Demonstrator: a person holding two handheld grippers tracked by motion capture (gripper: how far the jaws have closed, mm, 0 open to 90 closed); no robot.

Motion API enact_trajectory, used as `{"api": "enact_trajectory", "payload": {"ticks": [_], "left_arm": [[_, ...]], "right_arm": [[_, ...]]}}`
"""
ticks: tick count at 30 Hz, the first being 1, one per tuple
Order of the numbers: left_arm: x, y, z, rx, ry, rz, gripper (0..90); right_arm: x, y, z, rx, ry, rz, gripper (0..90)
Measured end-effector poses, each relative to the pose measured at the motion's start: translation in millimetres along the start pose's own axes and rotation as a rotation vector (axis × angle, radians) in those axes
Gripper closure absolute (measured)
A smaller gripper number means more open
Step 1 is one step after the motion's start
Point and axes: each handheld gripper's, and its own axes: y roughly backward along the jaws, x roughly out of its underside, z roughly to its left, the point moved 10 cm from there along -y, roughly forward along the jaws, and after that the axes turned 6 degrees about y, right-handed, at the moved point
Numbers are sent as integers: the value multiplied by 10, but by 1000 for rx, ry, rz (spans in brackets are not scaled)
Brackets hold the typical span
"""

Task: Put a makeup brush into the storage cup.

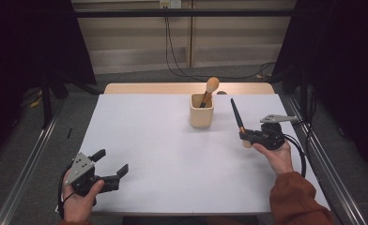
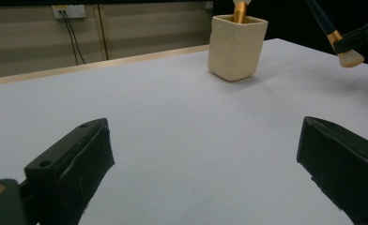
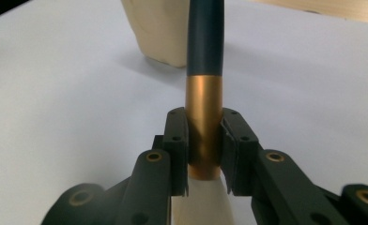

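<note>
Right claw (image 1: pixel 246 138), clamped on the gold ferrule of a dark-handled brush (image 3: pixel 204 93), held above the white table (image 1: pixel 172 154) to the right of the cream holder (image 1: pixel 201 111). The brush's handle rises up and back from the jaws, tilted toward the holder; its pale bristle head hangs just below them. A second brush (image 1: pixel 209 90), bristles up, stands inside the holder. Left claw (image 1: pixel 111 165), jaws wide apart and gripping nothing, rests at the table's near edge, well apart from the holder and to its left, with the holder (image 2: pixel 237 46) ahead of it.
</note>
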Motion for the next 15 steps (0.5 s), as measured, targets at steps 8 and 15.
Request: {"api": "enact_trajectory", "payload": {"ticks": [8,15], "left_arm": [[-14,-21,-40,19,-15,0,37],[-27,-24,-87,31,-10,-3,37]], "right_arm": [[-39,0,197,-67,49,-3,749],[-85,10,426,-147,99,-7,748]]}}
